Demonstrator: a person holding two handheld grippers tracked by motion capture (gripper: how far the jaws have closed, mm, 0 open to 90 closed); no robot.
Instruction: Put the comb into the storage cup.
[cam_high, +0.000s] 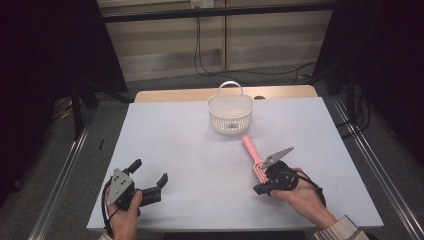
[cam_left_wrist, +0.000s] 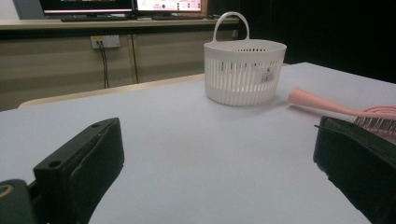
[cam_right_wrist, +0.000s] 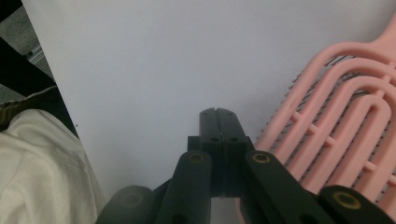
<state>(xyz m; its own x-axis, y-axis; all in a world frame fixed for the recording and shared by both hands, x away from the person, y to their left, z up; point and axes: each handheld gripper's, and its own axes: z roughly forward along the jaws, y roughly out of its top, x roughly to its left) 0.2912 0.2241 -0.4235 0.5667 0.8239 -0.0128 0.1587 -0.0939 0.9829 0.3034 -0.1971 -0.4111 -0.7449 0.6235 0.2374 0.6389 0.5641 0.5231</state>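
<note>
My left tongs (cam_high: 148, 176) sit at the near left corner of the table (cam_high: 200, 160), jaws spread wide, nothing btwn them, just bare tabletop. They point across the table: in the left gripper view the white basket (cam_left_wrist: 244, 71) stands upright straight ahead at the far side, w/ its handle up, and the pink brush (cam_left_wrist: 341, 108) lies to the right of it, handle end toward the basket. Right tongs (cam_high: 260, 189) are at the near right side, jaws clenched flat together, gripping nothing. The right gripper view has the two black jaws pressed tip to tip over the table, the pink brush's (cam_right_wrist: 345, 121) looped head just beside them on the right, bristles peeking out along its edge; can't tell if the jaws touch it. From the high view the brush (cam_high: 252, 155) lies flat, slanting from near the basket (cam_high: 230, 114) down to my right hand (cam_high: 300, 195), its head end tucked under the gripper. Basket and brush are near each other, not touching.
</note>
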